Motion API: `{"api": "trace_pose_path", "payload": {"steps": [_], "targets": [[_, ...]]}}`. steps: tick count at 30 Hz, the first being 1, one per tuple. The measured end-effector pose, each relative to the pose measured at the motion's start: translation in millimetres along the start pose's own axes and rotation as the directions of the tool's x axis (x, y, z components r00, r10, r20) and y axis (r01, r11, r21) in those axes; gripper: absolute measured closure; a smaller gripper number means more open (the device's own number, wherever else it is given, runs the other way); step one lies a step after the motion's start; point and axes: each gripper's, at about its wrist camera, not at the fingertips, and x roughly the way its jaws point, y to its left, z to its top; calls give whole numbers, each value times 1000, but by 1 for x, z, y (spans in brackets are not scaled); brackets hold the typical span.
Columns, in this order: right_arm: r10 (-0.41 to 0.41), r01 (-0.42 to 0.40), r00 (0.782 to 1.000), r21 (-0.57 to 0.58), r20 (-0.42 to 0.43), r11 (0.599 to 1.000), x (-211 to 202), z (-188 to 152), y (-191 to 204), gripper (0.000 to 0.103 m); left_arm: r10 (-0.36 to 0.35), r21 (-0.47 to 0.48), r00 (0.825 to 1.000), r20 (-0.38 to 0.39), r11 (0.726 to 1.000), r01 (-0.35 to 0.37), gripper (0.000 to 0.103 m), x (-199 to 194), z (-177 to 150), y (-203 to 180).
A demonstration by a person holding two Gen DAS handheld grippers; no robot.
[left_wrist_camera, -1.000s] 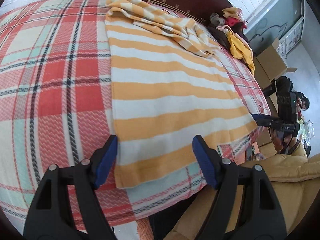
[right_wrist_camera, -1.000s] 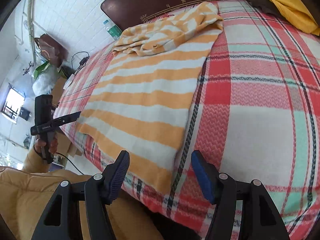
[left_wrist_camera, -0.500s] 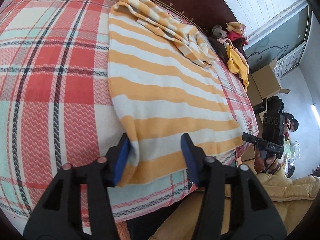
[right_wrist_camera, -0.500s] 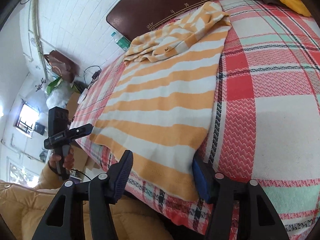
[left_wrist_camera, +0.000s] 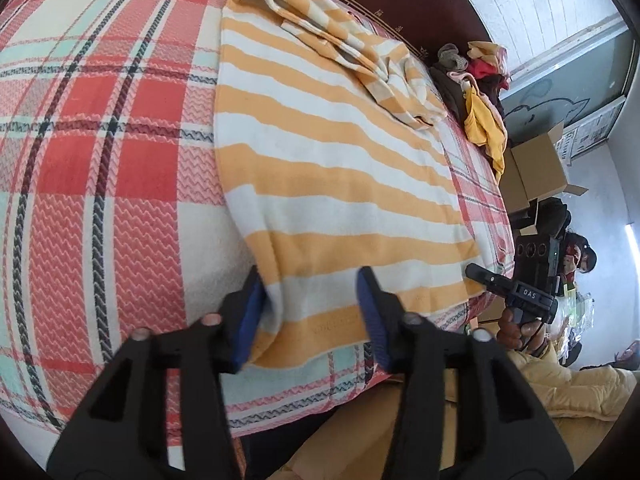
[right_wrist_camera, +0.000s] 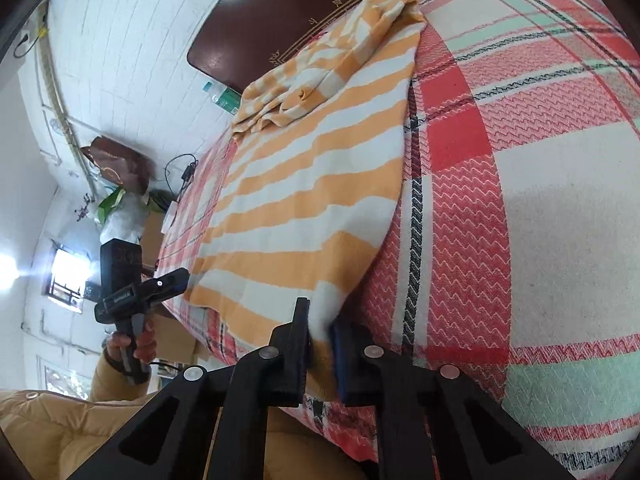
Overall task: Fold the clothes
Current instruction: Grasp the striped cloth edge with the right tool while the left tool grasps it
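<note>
An orange and white striped garment (left_wrist_camera: 336,168) lies flat on the plaid bed, its sleeves bunched at the far end by the headboard. My left gripper (left_wrist_camera: 312,316) is open and straddles the garment's near left corner, its left pad pushing into the edge. My right gripper (right_wrist_camera: 320,336) is shut on the garment's near right corner (right_wrist_camera: 320,312), the cloth pinched between the pads. Each gripper shows in the other's view: the right one (left_wrist_camera: 516,288) and the left one (right_wrist_camera: 136,292).
The red, white and mint plaid cover (left_wrist_camera: 100,152) spans the bed (right_wrist_camera: 520,200). A dark wooden headboard (right_wrist_camera: 280,12) stands at the far end. A pile of other clothes (left_wrist_camera: 480,104) sits at the far right corner, with cardboard boxes (left_wrist_camera: 536,172) beyond it.
Both grippers moved down onto the garment's near corners. The right gripper closed on its corner. The left gripper narrowed and its left pad bunched the cloth edge.
</note>
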Motion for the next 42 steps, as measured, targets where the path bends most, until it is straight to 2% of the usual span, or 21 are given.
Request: {"api": "trace_pose_path", "payload": {"steps": [1, 6, 9, 13, 17, 20, 25, 28, 29, 32, 34, 37, 39, 42], "targets": [[13, -13, 1000, 10, -1, 1000, 0, 1, -1, 94, 7, -8, 1000, -13, 1000, -7, 86, 2, 1, 1], [126, -127, 992, 46, 28, 991, -6, 10, 1, 95, -86, -65, 996, -17, 994, 85, 88, -3, 7, 3], [215, -219, 975, 78, 58, 973, -11, 21, 3, 95, -177, -98, 984, 15, 979, 178, 89, -12, 17, 1], [310, -321, 943, 88, 119, 943, -19, 45, 8, 95, -294, -115, 953, 73, 947, 301, 89, -26, 35, -6], [369, -387, 911, 72, 186, 919, -26, 79, 15, 95, -403, -143, 904, 143, 895, 421, 89, -35, 67, -8], [390, -415, 890, 64, 235, 908, -29, 110, 17, 95, -436, -155, 880, 190, 872, 465, 89, -39, 97, -5], [387, -422, 874, 65, 294, 904, -31, 168, 15, 95, -433, -147, 862, 265, 865, 479, 89, -47, 156, -1], [380, -428, 866, 89, 324, 899, -28, 207, 5, 95, -413, -138, 868, 277, 876, 461, 89, -43, 196, 0], [366, -418, 871, 102, 328, 903, -25, 219, 2, 95, -403, -135, 871, 280, 882, 452, 89, -41, 208, 1], [319, -378, 890, 137, 327, 916, -14, 252, -10, 95, -356, -154, 893, 275, 901, 407, 89, -27, 243, 6], [300, -370, 900, 190, 317, 910, -1, 270, -24, 94, -319, -184, 910, 265, 910, 372, 89, -15, 260, 14], [268, -343, 920, 260, 286, 902, 23, 292, -45, 92, -283, -232, 931, 230, 913, 335, 89, 11, 278, 25], [221, -298, 940, 310, 260, 903, 37, 299, -57, 91, -260, -263, 940, 221, 912, 314, 89, 20, 283, 32], [176, -255, 956, 367, 235, 895, 50, 304, -71, 75, -251, -289, 938, 238, 904, 315, 88, 21, 287, 42]]}}
